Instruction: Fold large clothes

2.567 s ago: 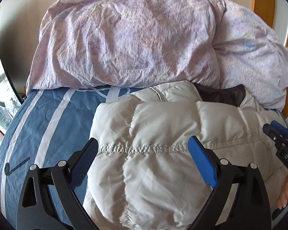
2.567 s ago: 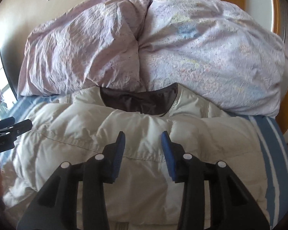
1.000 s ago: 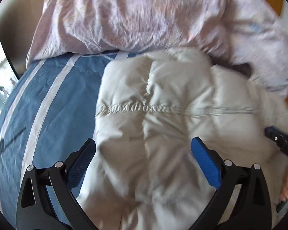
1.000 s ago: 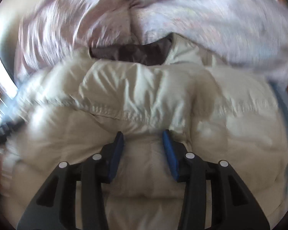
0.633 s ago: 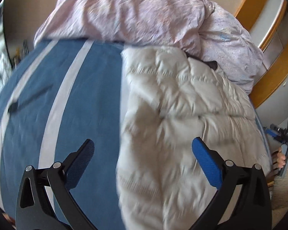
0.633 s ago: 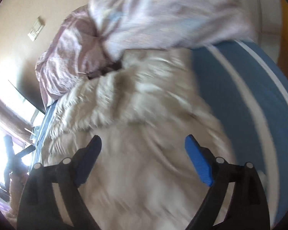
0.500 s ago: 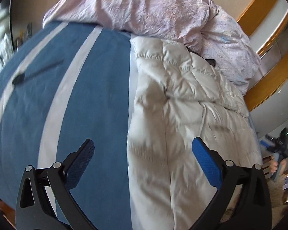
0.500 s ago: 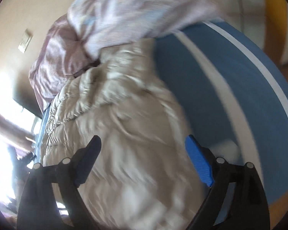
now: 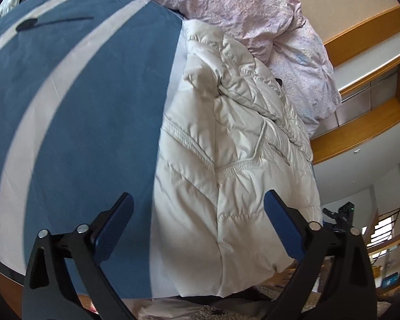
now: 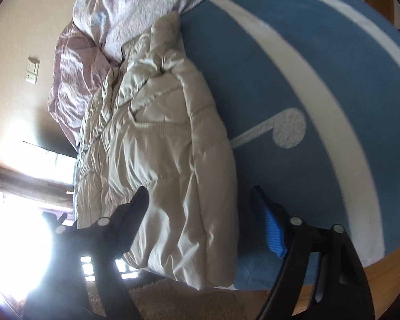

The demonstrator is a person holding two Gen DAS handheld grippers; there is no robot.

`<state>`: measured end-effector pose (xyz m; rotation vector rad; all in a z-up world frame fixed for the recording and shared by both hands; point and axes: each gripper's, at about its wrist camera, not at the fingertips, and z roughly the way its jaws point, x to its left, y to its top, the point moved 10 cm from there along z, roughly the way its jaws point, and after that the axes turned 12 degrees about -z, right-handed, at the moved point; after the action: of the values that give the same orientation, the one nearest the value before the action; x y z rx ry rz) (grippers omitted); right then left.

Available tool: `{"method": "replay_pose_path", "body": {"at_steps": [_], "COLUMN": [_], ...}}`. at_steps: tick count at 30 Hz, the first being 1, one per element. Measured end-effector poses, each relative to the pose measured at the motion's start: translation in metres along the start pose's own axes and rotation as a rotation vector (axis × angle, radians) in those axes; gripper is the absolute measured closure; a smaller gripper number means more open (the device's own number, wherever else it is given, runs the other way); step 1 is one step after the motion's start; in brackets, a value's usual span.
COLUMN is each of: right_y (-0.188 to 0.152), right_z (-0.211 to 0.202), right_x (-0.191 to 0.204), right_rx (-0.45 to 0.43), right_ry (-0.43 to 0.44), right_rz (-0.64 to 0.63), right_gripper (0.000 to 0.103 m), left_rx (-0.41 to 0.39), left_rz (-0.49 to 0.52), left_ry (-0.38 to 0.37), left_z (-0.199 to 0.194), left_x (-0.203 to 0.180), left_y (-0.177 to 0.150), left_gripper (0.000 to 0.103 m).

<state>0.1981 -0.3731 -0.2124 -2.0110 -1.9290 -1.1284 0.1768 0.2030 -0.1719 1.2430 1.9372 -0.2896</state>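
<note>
I see the cream puffer jacket (image 9: 226,146) quilted, w/ sides folded in, lying on the blue striped bed (image 9: 80,106). Long axis runs from pink duvet (image 9: 253,13) to the bed's near edge, hem overhanging. Only the right view shows a music-note print (image 10: 288,128). Left gripper (image 9: 200,226) spread, just narrowing slightly, nothing pinched. Right gripper (image 10: 200,213) spread astride the hem corner, jaws just closing, no pads pressing.

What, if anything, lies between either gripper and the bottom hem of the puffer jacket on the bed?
Nothing visible does. The left gripper and the right gripper both hang with jaws open right at the hem end of the puffer jacket; only bare blue bedsheet lies beside it.
</note>
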Motion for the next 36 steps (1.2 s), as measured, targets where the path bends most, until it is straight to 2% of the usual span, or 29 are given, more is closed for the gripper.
{"method": "replay_pose_path", "body": {"at_steps": [5, 7, 14, 20, 22, 23, 25, 27, 29, 30, 31, 34, 36], "right_y": [-0.005, -0.005, -0.008, -0.020, -0.022, -0.022, -0.024, -0.026, -0.023, -0.021, -0.019, -0.006, 0.004], "right_z": [0.006, 0.007, 0.013, 0.018, 0.019, 0.020, 0.021, 0.020, 0.016, 0.013, 0.009, -0.006, -0.016], "right_x": [0.011, 0.016, 0.033, 0.045, 0.047, 0.049, 0.050, 0.051, 0.053, 0.056, 0.056, 0.070, 0.080], "right_rx": [0.007, 0.012, 0.028, 0.068, 0.069, 0.072, 0.076, 0.071, 0.049, 0.032, 0.020, -0.056, -0.119], "right_ry": [0.041, 0.062, 0.088, 0.057, 0.052, 0.044, 0.039, 0.042, 0.047, 0.045, 0.039, 0.023, 0.017], "right_rz": [-0.025, -0.025, -0.067, -0.138, -0.143, -0.148, -0.153, -0.154, -0.154, -0.161, -0.167, -0.203, -0.223], "right_gripper": [0.032, 0.033, 0.036, 0.036, 0.039, 0.043, 0.049, 0.061, 0.073, 0.079, 0.081, 0.087, 0.088], "left_rx": [0.023, 0.051, 0.088, 0.115, 0.114, 0.113, 0.112, 0.114, 0.112, 0.107, 0.096, 0.049, 0.002], "left_rz": [-0.031, -0.055, -0.063, -0.060, -0.068, -0.071, -0.066, -0.055, -0.043, -0.041, -0.039, -0.015, 0.020], "left_ry": [-0.048, -0.092, -0.122, -0.124, -0.107, -0.094, -0.058, -0.020, 0.018, 0.031, 0.035, 0.019, 0.008], "left_z": [0.005, 0.008, 0.013, 0.015, 0.017, 0.017, 0.017, 0.018, 0.016, 0.015, 0.011, 0.000, -0.008], "left_x": [-0.002, -0.004, -0.012, -0.016, -0.016, -0.015, -0.013, -0.011, -0.009, -0.007, -0.009, -0.020, -0.032], "left_y": [-0.008, -0.014, -0.030, -0.048, -0.050, -0.051, -0.051, -0.052, -0.053, -0.052, -0.050, -0.041, -0.032], "left_gripper": [0.012, 0.014, 0.014, 0.017, 0.024, 0.027, 0.039, 0.047, 0.061, 0.071, 0.077, 0.086, 0.088]}}
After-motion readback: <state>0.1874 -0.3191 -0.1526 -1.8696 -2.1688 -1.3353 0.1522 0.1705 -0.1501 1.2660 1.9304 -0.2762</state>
